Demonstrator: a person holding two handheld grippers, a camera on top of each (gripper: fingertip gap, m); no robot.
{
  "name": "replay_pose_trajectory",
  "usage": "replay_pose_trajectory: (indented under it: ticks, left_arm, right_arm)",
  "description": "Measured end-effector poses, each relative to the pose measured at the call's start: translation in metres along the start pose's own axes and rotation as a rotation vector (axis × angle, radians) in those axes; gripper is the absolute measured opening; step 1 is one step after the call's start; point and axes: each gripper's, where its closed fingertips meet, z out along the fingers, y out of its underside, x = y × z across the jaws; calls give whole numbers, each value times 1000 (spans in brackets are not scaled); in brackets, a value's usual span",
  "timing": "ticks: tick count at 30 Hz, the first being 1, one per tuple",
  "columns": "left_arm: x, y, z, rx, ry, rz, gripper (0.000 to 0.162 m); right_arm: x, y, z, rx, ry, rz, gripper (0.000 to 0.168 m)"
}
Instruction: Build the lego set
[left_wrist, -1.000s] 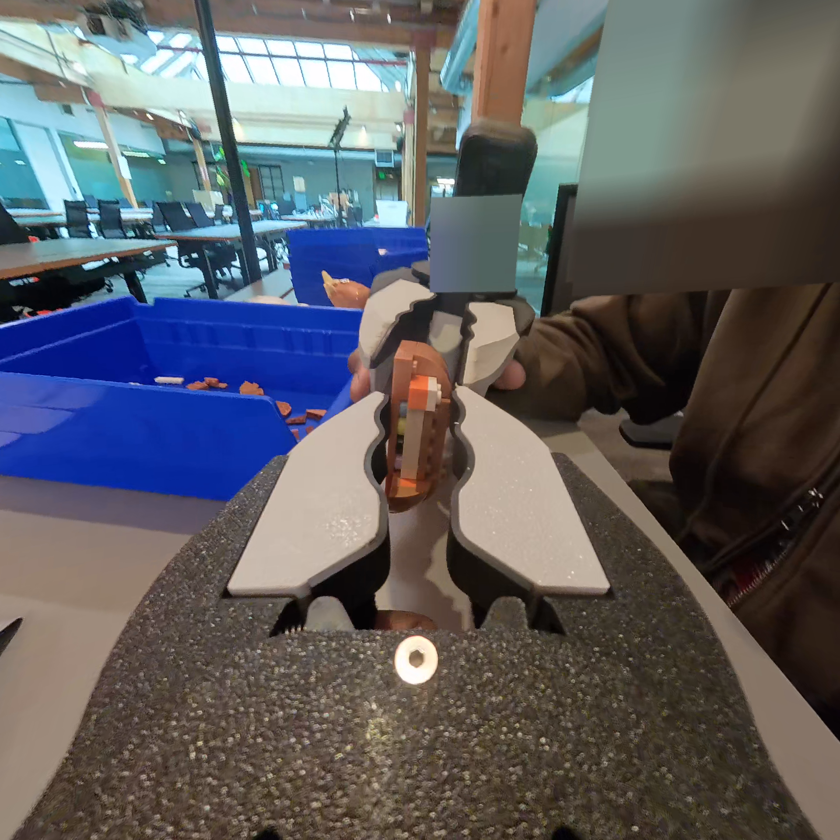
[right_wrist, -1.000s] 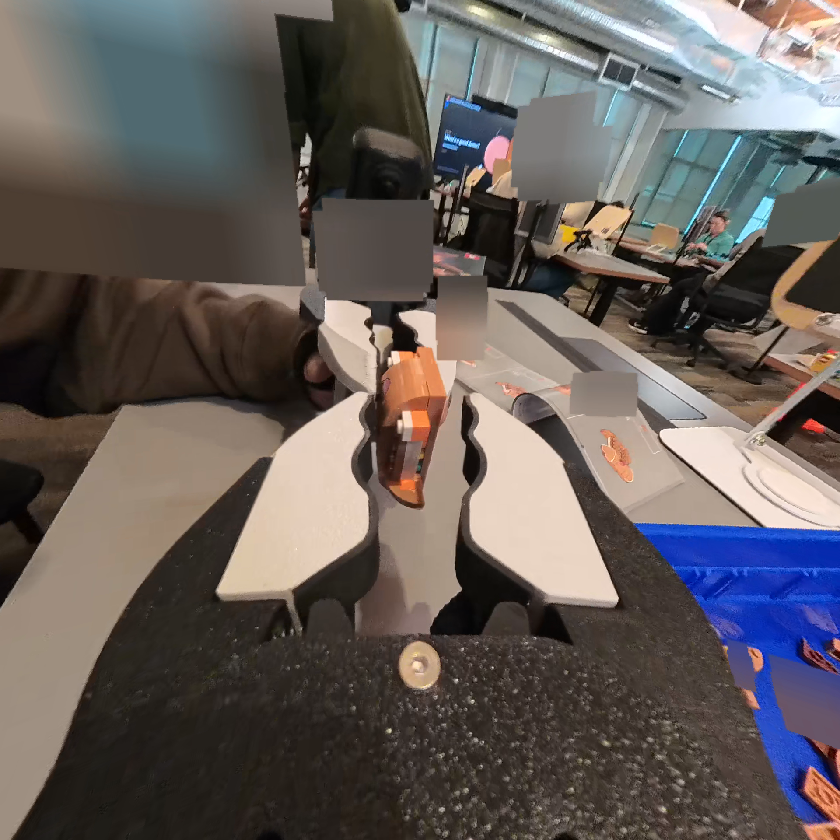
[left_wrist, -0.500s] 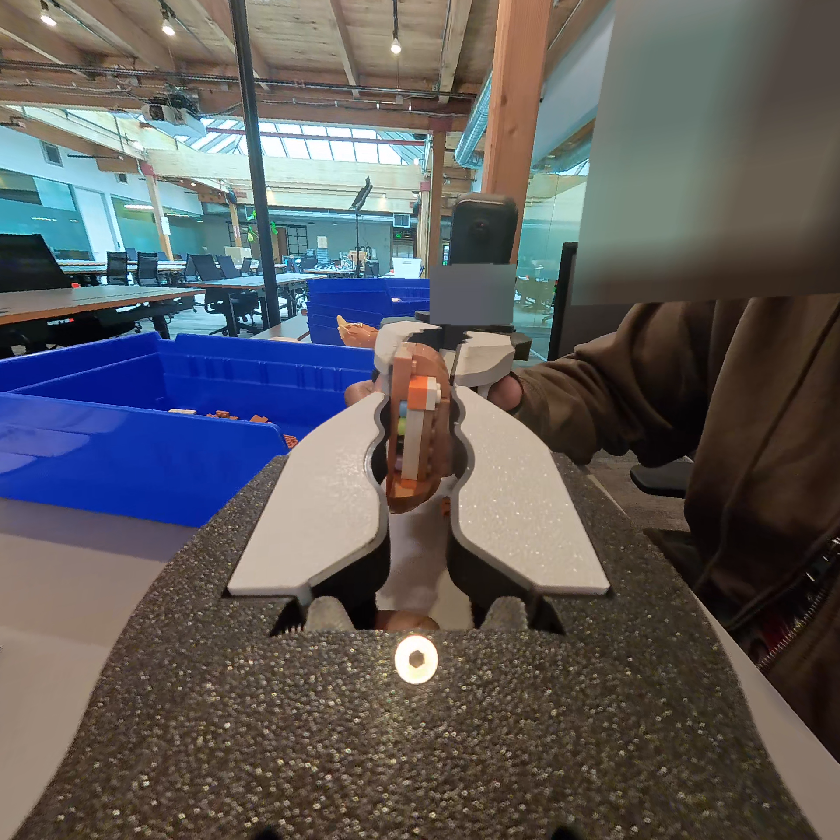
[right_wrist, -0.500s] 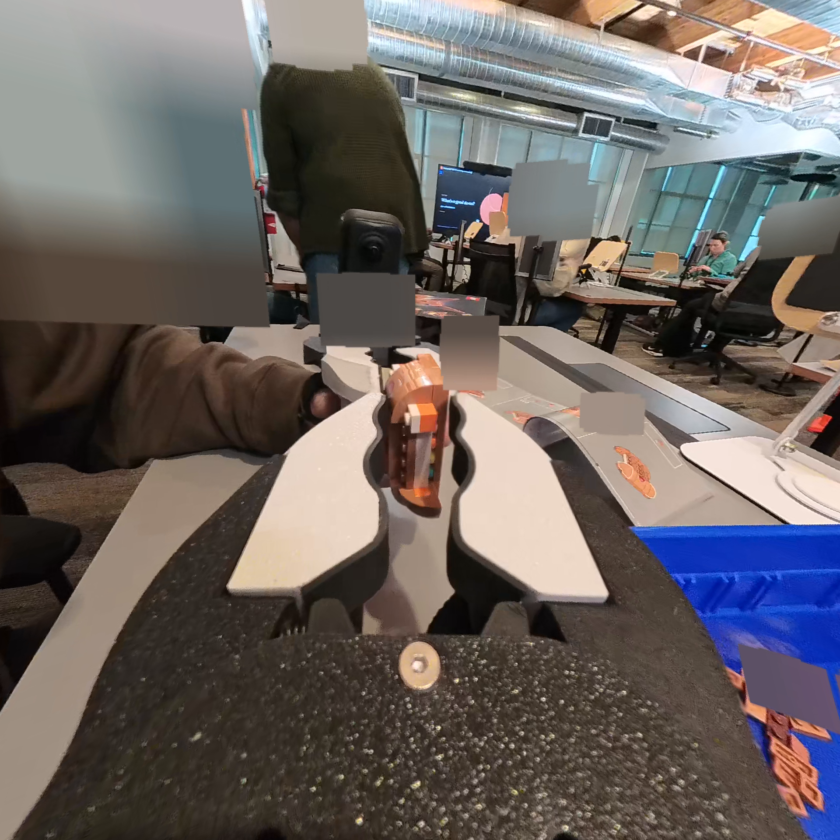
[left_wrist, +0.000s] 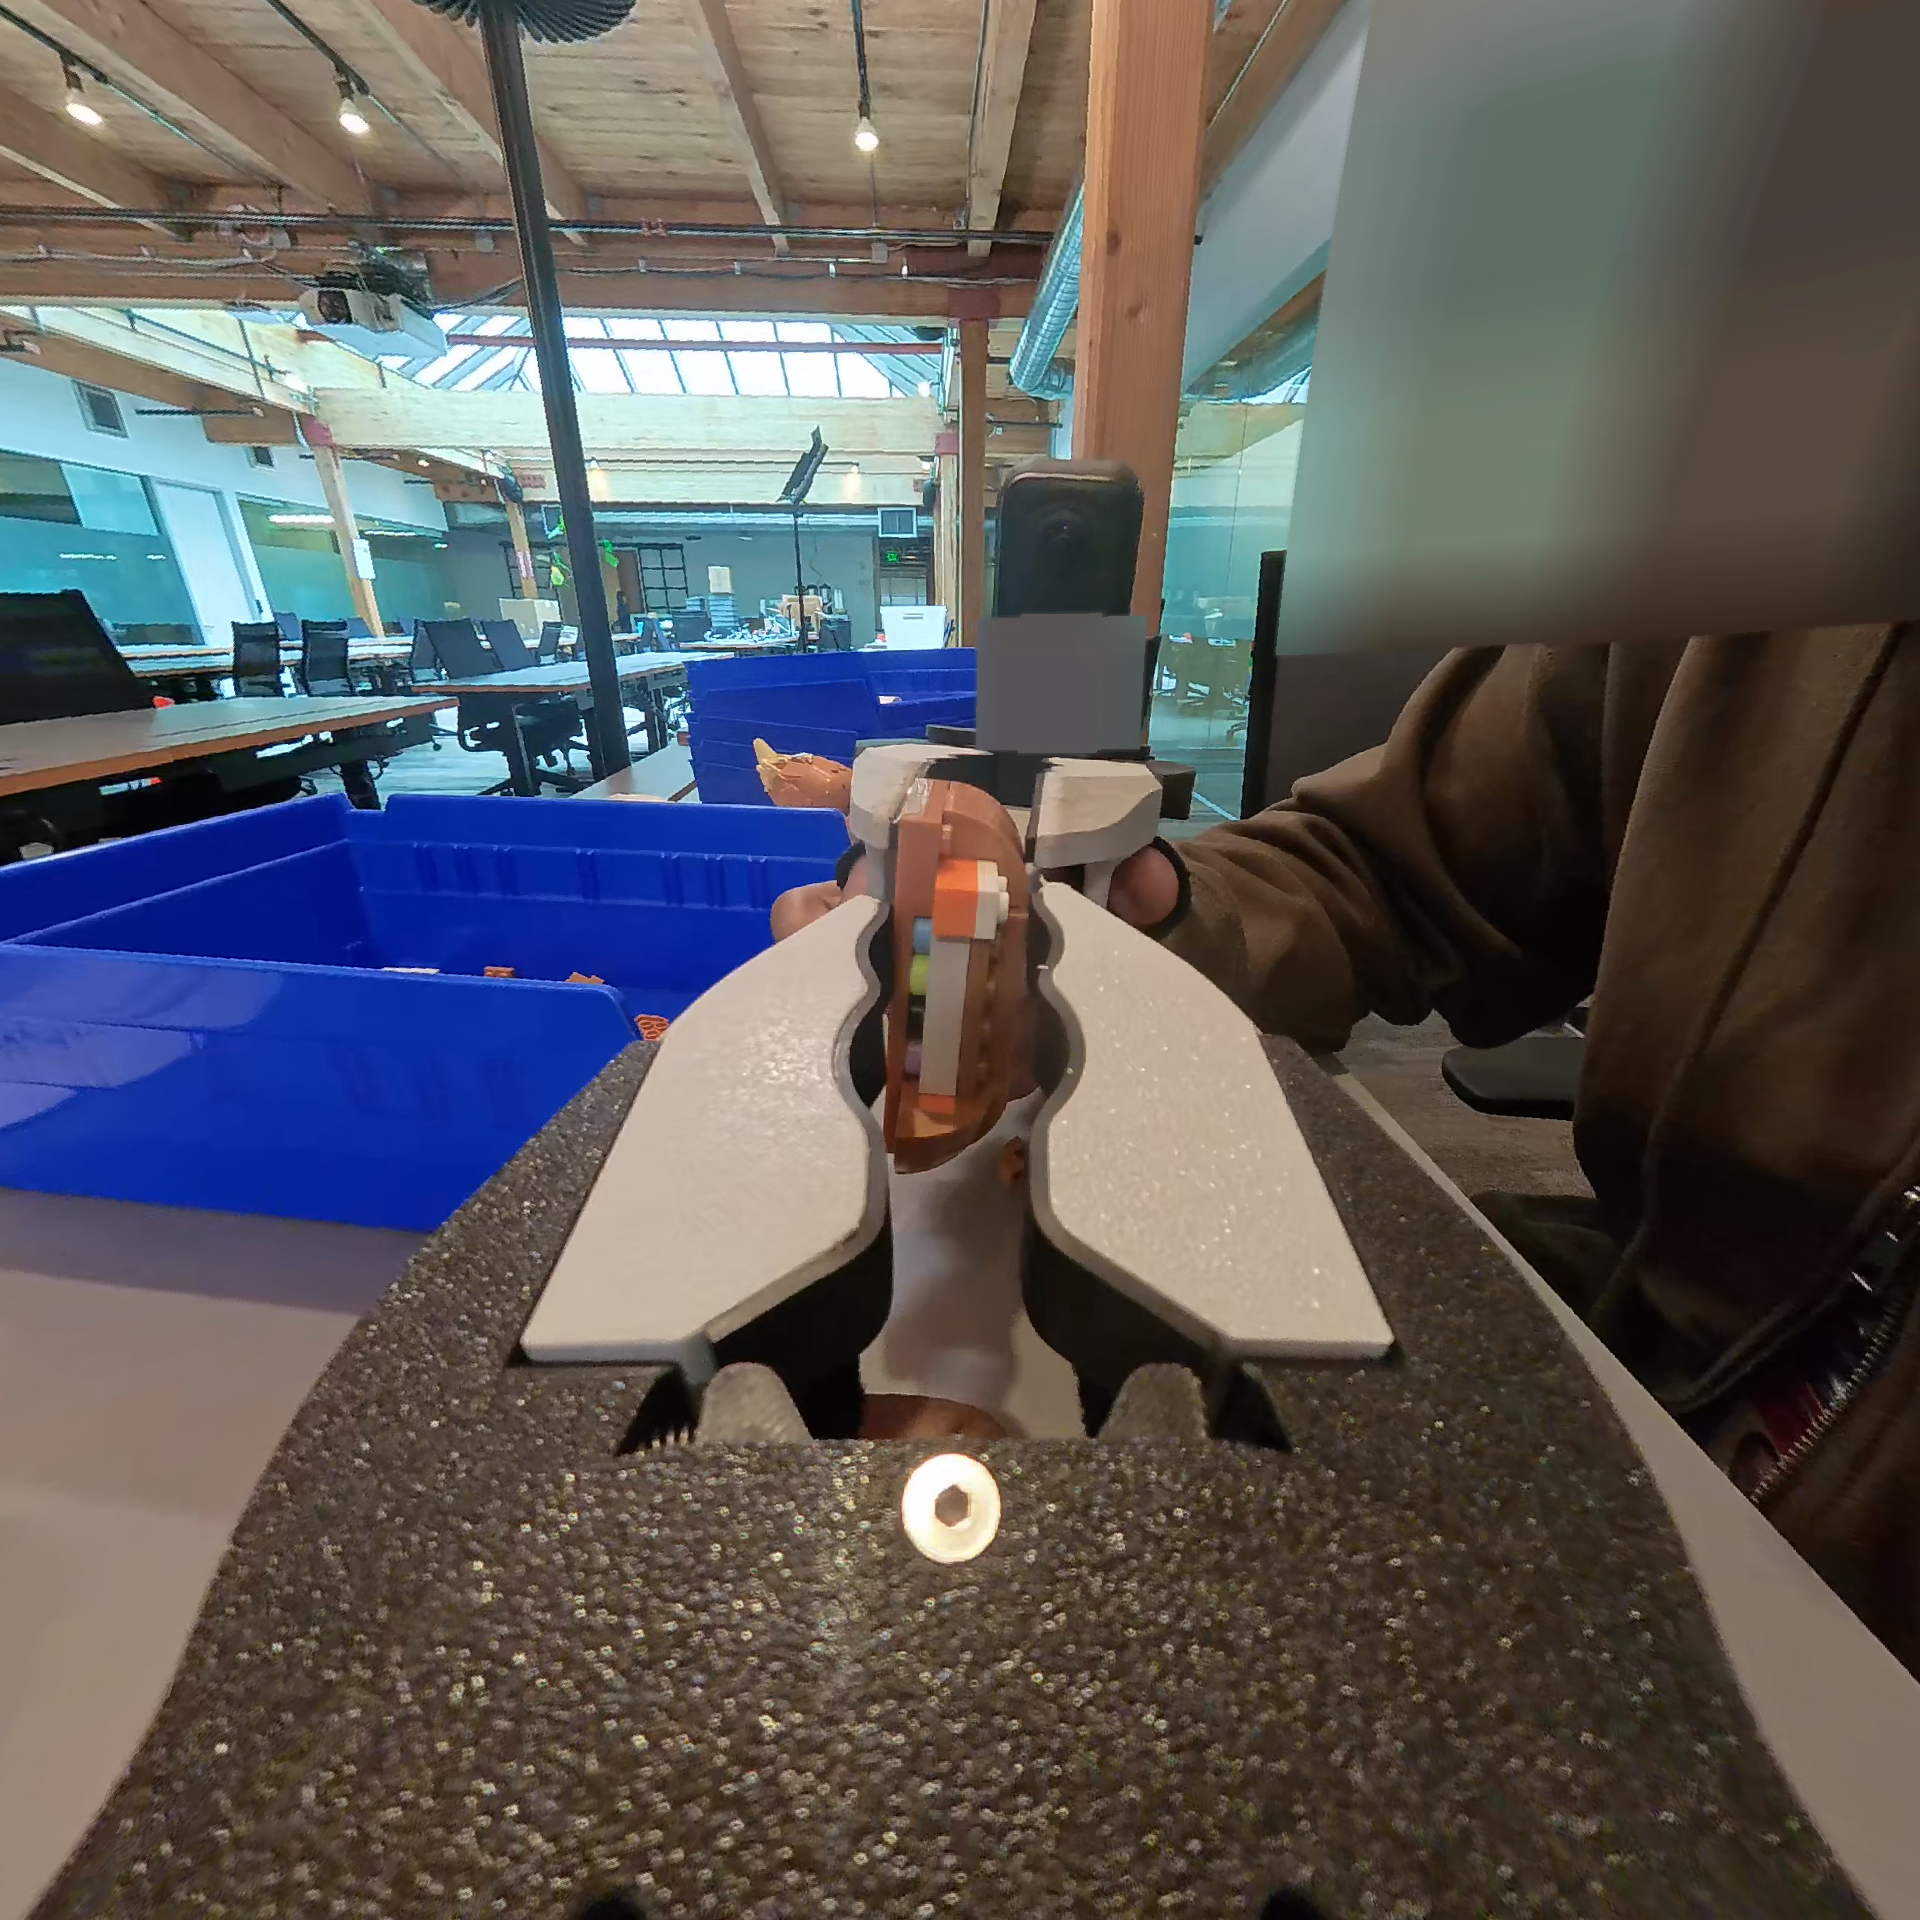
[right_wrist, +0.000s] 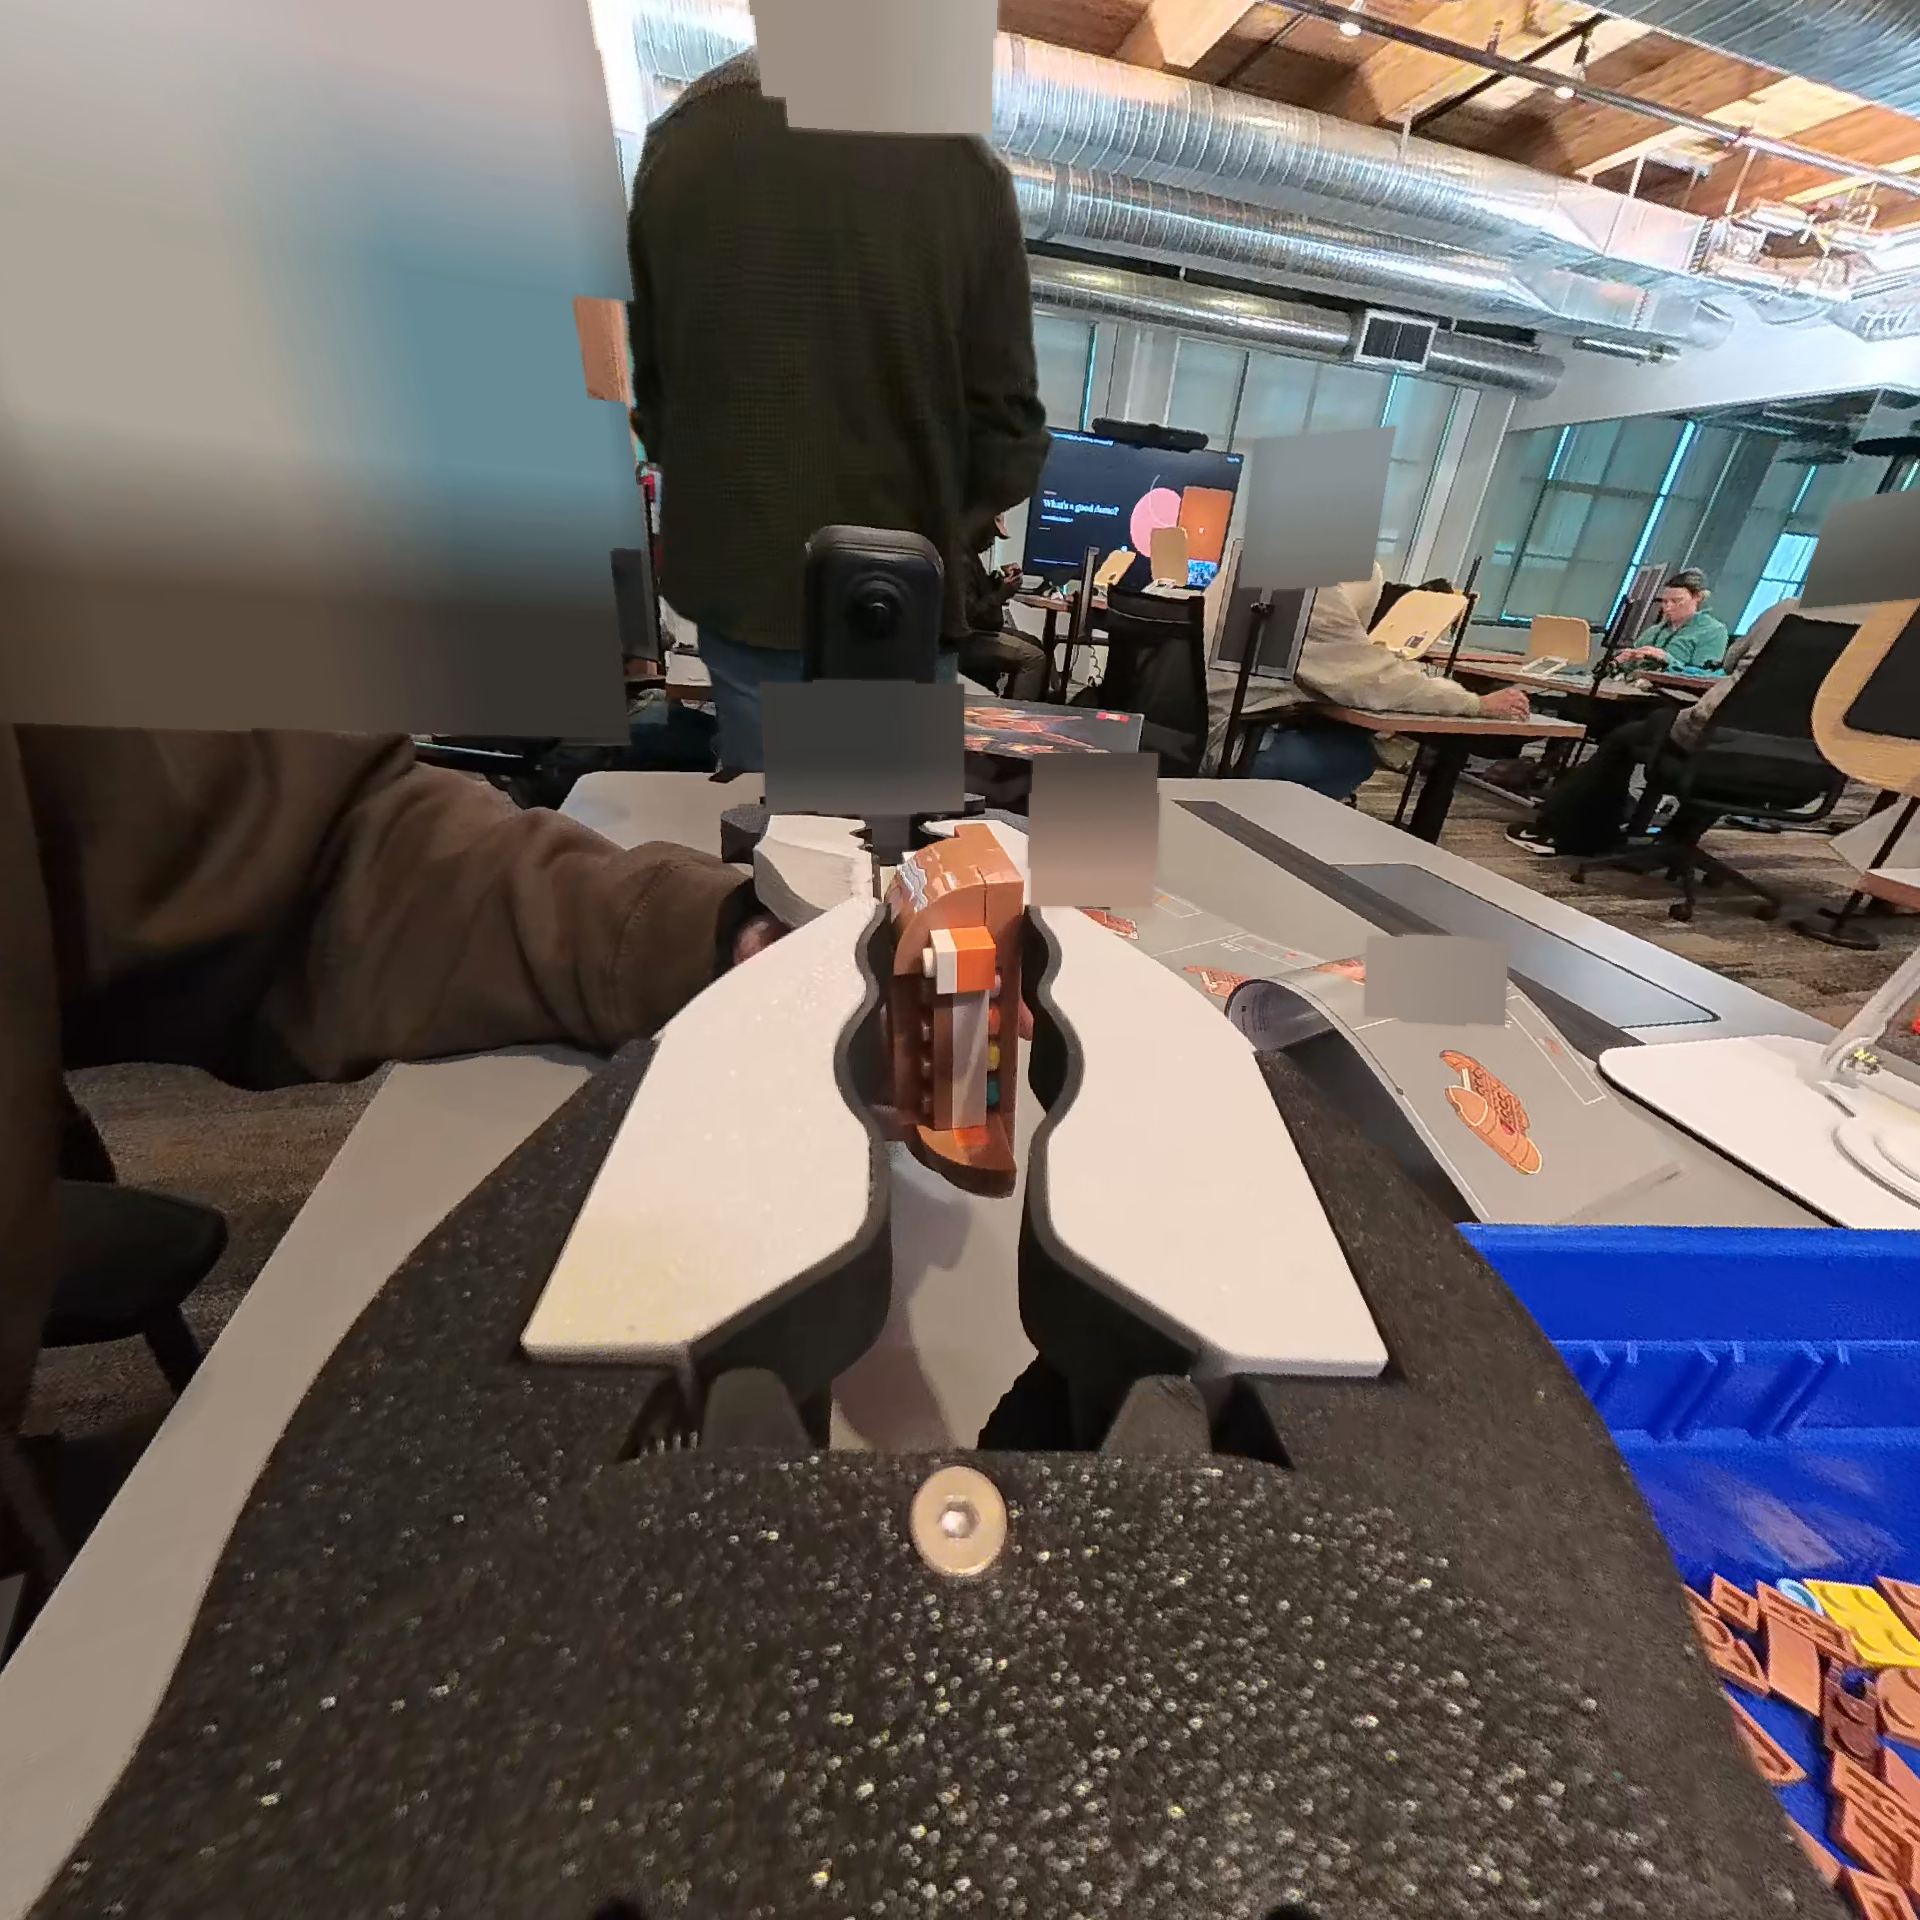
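Note:
A small brown Lego build with orange, white and coloured bricks is held upright in the air between both grippers. My left gripper is shut on it, one finger on each side. My right gripper is shut on the same build from the opposite side. Each gripper faces the other: the right one shows beyond the build in the left wrist view, and the left one in the right wrist view. The lower tip of the build hangs free over the grey table.
A blue bin with loose brown pieces stands beside the grippers. An open instruction booklet and a white stand lie farther along the table. The operator's brown sleeve is close. A person stands behind the table. Left and right tips are no more than a few centimetres apart.
My right gripper has closed from open onto the build that the left gripper held. Both grippers have risen and levelled, so more of the ceiling shows.

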Motion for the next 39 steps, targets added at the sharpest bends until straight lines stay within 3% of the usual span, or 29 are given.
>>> replay_pose_trajectory:
  ticks: [24, 39]
  left_arm:
    - [0, 8, 0, -66, -20, 102, 24]
    - [1, 0, -5, -90, -30, 184, 29]
  right_arm:
    - [-1, 5, -1, -29, -26, 29, 22]
    - [-4, 9, -1, -99, 4, -70, 21]
